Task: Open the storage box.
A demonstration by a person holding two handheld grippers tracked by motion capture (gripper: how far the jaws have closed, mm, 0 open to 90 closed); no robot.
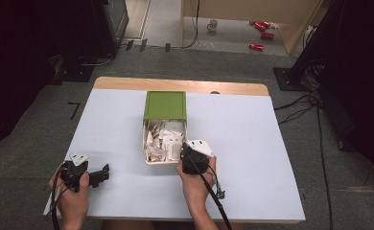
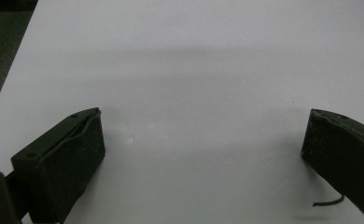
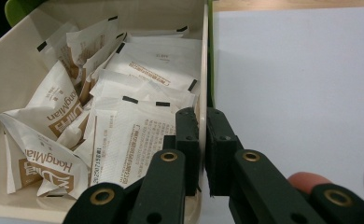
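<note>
A cream box (image 1: 146,143) stands in the middle of the white table (image 1: 242,139), its green lid (image 1: 165,105) over the far half. Several white and brown sachets (image 1: 165,139) fill its uncovered near half. My right gripper (image 1: 185,154) is at the box's near right corner. In the right gripper view its jaws (image 3: 202,135) are shut on the box's thin right wall (image 3: 203,70), one pad inside over the sachets (image 3: 124,121) and one outside. My left gripper (image 1: 101,173) lies near the table's front left, open over bare tabletop (image 2: 203,140).
A strip of wooden table edge (image 1: 175,85) runs along the far side. On the floor beyond are a mug (image 1: 213,25) and red cans (image 1: 262,28). Dark equipment and cables (image 1: 309,100) stand to the right of the table.
</note>
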